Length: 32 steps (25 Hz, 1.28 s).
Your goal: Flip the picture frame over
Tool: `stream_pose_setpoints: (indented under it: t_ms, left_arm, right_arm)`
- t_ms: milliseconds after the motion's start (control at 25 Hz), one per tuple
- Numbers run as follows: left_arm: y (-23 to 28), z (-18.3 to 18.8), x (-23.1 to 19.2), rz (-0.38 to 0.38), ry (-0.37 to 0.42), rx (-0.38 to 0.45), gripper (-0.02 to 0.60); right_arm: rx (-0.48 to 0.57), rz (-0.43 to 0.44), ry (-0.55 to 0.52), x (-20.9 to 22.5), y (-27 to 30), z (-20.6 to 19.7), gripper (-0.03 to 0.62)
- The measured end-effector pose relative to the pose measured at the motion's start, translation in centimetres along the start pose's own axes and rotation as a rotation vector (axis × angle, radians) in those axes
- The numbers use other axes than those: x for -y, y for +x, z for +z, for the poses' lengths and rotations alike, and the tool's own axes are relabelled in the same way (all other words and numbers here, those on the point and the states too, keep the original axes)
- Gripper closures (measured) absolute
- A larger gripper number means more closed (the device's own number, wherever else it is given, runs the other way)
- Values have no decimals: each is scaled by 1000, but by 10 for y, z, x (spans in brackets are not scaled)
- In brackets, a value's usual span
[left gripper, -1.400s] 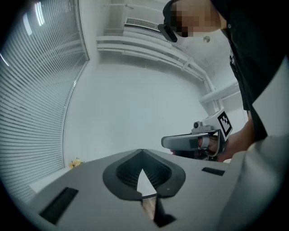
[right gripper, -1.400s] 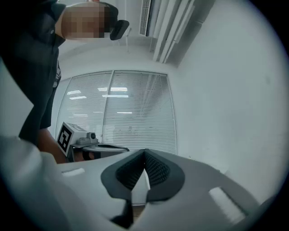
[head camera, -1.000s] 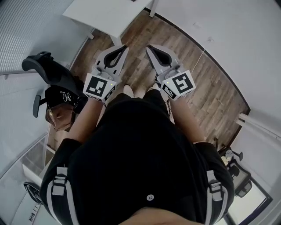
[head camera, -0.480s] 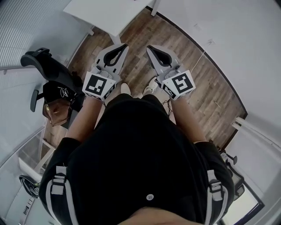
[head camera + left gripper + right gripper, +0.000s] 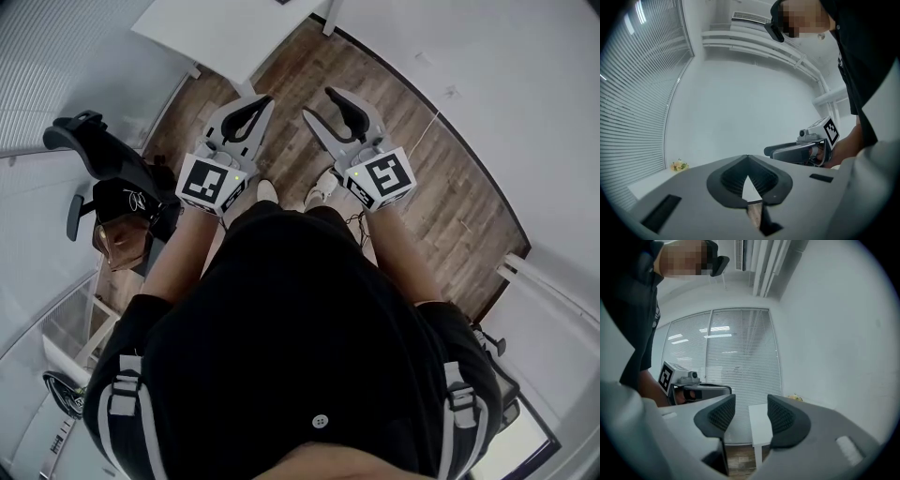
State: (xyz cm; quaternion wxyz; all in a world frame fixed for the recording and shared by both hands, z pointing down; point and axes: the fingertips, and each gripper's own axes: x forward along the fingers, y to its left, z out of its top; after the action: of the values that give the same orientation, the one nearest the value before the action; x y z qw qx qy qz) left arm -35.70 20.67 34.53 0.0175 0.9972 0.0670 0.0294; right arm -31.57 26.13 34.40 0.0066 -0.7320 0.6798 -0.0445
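No picture frame shows in any view. In the head view I hold both grippers level in front of my body, above a wooden floor. My left gripper (image 5: 265, 97) is shut and empty, its tips meeting (image 5: 746, 156). My right gripper (image 5: 319, 105) is open; its jaws have just been opening and nothing is between them (image 5: 751, 401). A white table (image 5: 225, 33) stands ahead of both grippers, and the right gripper view shows its top and leg (image 5: 758, 425) between the jaws, farther off. Each gripper view shows the other gripper beside it.
A black office chair (image 5: 103, 155) stands at the left with a brown bag (image 5: 117, 242) below it. My shoes (image 5: 323, 183) show on the wooden floor (image 5: 441, 187). White walls and window blinds (image 5: 740, 357) surround the room. A small bunch of flowers (image 5: 679, 165) lies on the table's far side.
The right gripper's jaws, shut in both earlier frames, now stand apart. The left gripper stays shut. The floor and the chair have shifted slightly in the head view.
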Motion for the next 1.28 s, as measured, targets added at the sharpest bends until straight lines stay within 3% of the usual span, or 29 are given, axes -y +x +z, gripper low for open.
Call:
stream_pose_setpoints:
  t_ms: [240, 880, 1280]
  left_arm:
    - [21, -3, -2, 9, 4, -11, 577]
    - [101, 3, 15, 60, 15, -23, 577]
    - [152, 12, 34, 140, 48, -26, 577]
  right_arm:
    - [17, -40, -4, 34, -1, 1, 311]
    - [33, 9, -15, 115, -21, 12, 264]
    - [47, 75, -1, 167, -44, 14, 263]
